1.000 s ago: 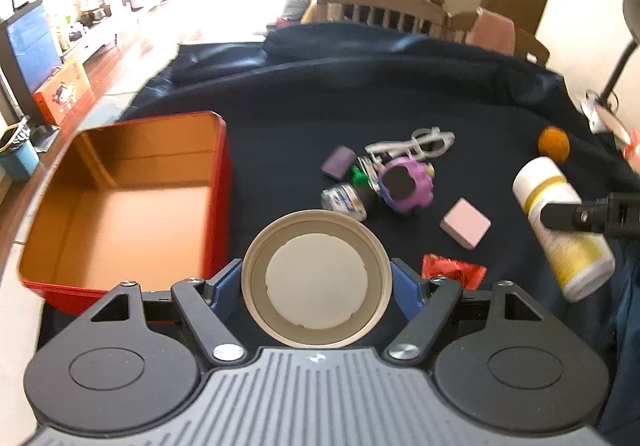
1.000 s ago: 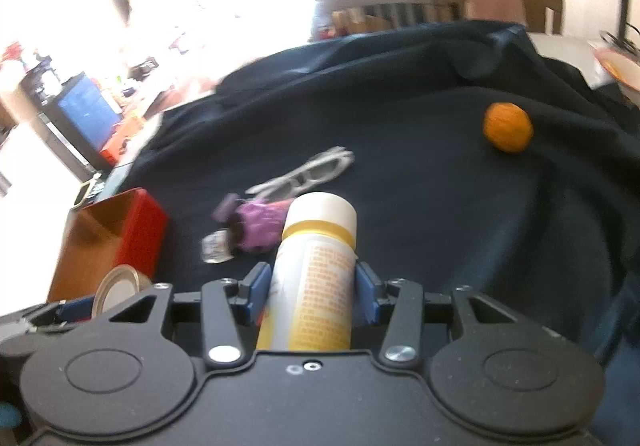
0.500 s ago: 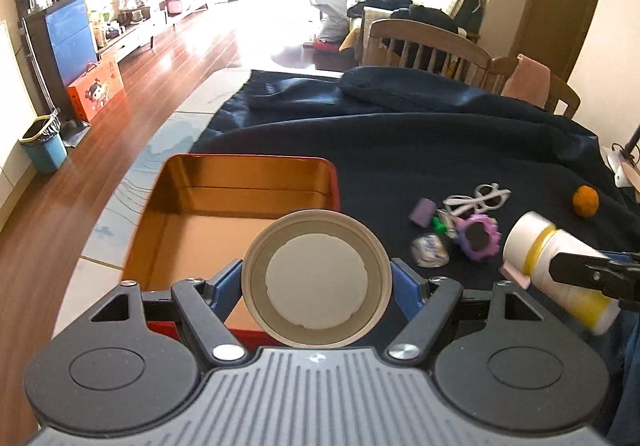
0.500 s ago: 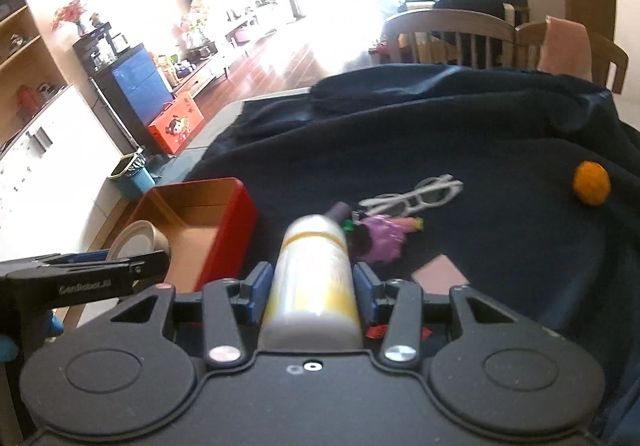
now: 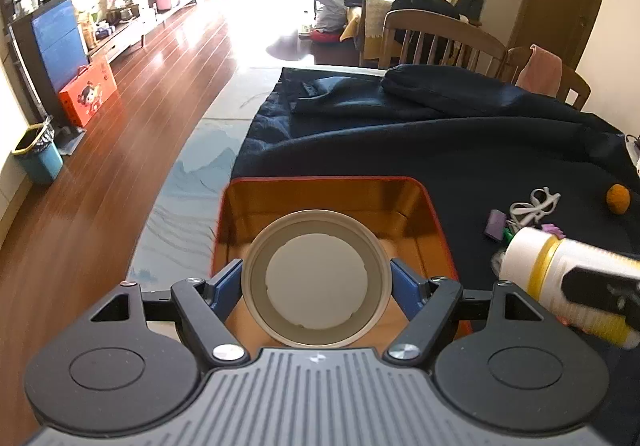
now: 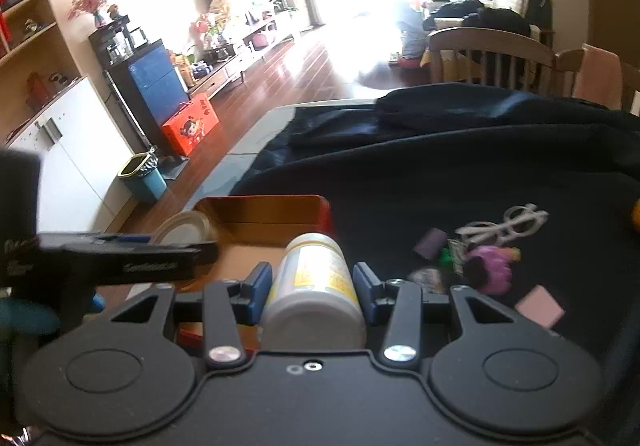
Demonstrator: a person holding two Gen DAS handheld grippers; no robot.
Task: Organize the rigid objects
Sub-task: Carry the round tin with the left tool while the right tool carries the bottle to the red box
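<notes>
You have the left tongs [image 5: 316,280] clamped on the round lid [image 5: 316,280] over the seemingly empty red tin [image 5: 434,213], the right tongs [image 6: 313,284] gripping the pill bottle [image 6: 313,284] at its edge, while glasses [image 6: 506,224] and small toys wait on the surface [image 5: 460,149].

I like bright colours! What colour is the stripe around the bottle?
Yellow. The band on the white bottle shows best in the left wrist view, just behind its cap.

Beige lid [image 5: 316,278] & white-yellow bottle [image 6: 314,282] above red tin [image 5: 434,213].
</notes>
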